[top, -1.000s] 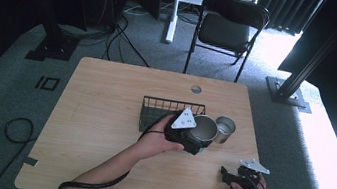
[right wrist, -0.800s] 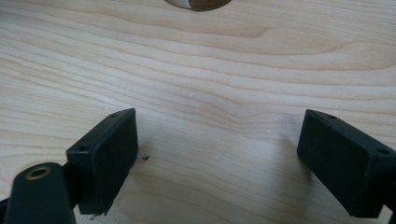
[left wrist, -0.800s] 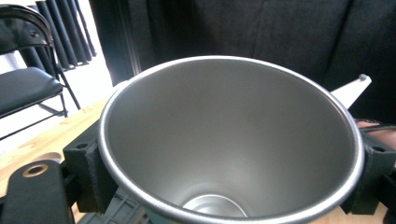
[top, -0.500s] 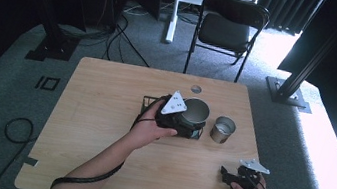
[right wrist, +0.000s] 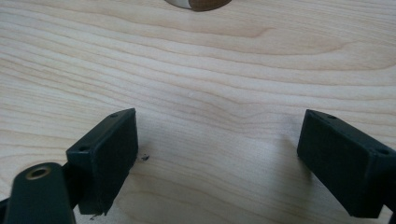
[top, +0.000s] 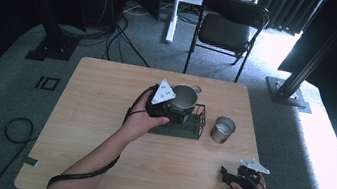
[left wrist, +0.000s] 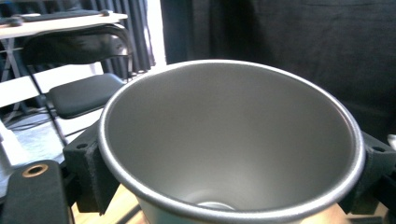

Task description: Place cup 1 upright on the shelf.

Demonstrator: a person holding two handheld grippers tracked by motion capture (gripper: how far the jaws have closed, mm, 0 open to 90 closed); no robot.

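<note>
My left gripper [top: 174,106] is shut on a large steel cup [top: 183,98], held above the black wire basket [top: 193,127] in the middle of the table. In the left gripper view the cup [left wrist: 233,140] sits between the two jaws, its open mouth facing the camera. A smaller steel cup [top: 223,129] stands upright on the wood just right of the basket. My right gripper [top: 229,177] rests low near the table's front right corner, its jaws wide apart over bare wood [right wrist: 210,116] with nothing between them.
The wooden table [top: 97,154] has free room on its left and front. A small round object [top: 197,88] lies near the back edge. A black folding chair [top: 227,27] stands behind the table, with cables on the floor to the left.
My left gripper has carried the large cup from beside the small cup leftward and back, over the basket. The small cup stays on the table. The right gripper has not moved.
</note>
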